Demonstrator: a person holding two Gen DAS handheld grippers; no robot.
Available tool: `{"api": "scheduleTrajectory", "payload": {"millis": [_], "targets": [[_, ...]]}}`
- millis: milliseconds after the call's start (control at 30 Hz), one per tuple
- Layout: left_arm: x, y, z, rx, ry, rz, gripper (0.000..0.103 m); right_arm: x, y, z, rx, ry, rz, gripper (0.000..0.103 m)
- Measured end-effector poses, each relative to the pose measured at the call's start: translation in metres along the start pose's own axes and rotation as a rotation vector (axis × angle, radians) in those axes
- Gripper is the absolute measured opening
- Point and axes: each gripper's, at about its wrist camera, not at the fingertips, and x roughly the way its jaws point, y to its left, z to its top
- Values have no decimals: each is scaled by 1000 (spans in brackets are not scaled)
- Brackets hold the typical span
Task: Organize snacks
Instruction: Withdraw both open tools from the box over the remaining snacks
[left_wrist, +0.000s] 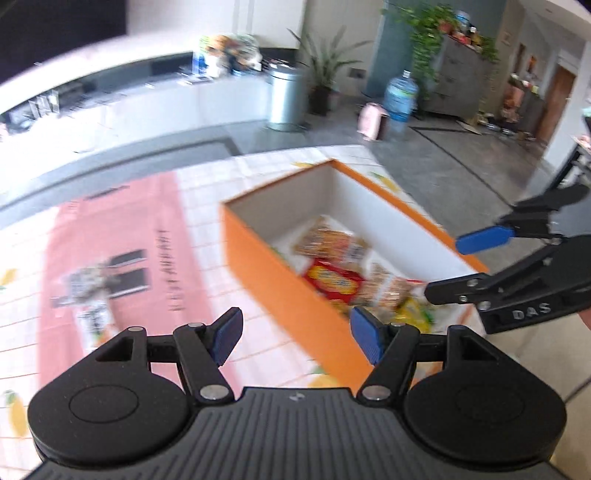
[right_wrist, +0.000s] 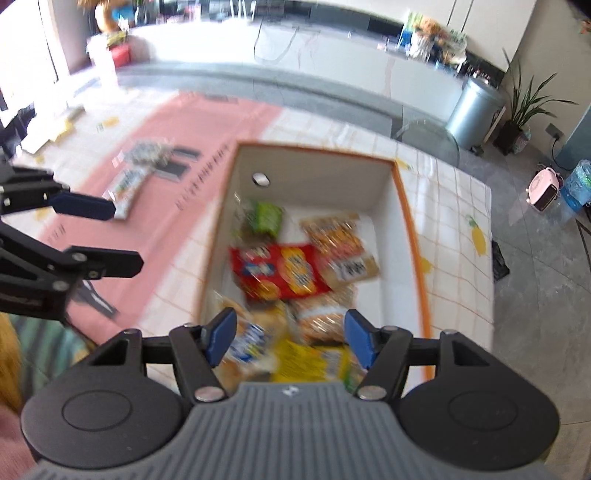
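An orange box (left_wrist: 273, 280) with white inner walls (right_wrist: 314, 166) stands on the table and holds several snack packs, among them a red cracker pack (right_wrist: 280, 273), a green pack (right_wrist: 267, 218) and a yellow pack (right_wrist: 314, 363). My left gripper (left_wrist: 295, 339) is open and empty, above the table just left of the box's near corner. My right gripper (right_wrist: 290, 339) is open and empty, above the near end of the box; it also shows in the left wrist view (left_wrist: 472, 262). Two loose snack packs (right_wrist: 127, 184) lie on the pink mat left of the box.
The table carries a tiled cloth with lemon prints (right_wrist: 458, 206) and a pink mat (left_wrist: 122, 236). A white counter (left_wrist: 147, 110), a metal bin (right_wrist: 474, 110), a potted plant (left_wrist: 325, 74) and a water bottle (left_wrist: 400, 96) stand on the floor beyond.
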Motion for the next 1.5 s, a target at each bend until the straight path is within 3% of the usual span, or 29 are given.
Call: {"api": "scheduleTrajectory", "payload": {"millis": [300,533,933,967,1033,1133,1200,1500], "targets": [[-29,63,-30,-137,-46,105,75,2,80,-7,86,-222,-21,63],[-40,117,-53,-240,-34,113,67,24,139,-12,169,-291,12,69],[-41,177,-73,-261,4,157,67,79,206,6,172,-238,44,71],[-41,182,-74,-259,6,159,67,84,210,9,172,-233,54,73],[-36,192,-74,-254,15,165,67,92,219,15,172,-234,63,87],[-29,205,-76,-246,26,181,67,104,230,26,164,-232,64,89],[-24,213,-77,-247,32,194,71,115,238,33,149,-217,62,92],[-9,248,-80,-235,22,251,84,166,254,60,123,-146,54,93]]}}
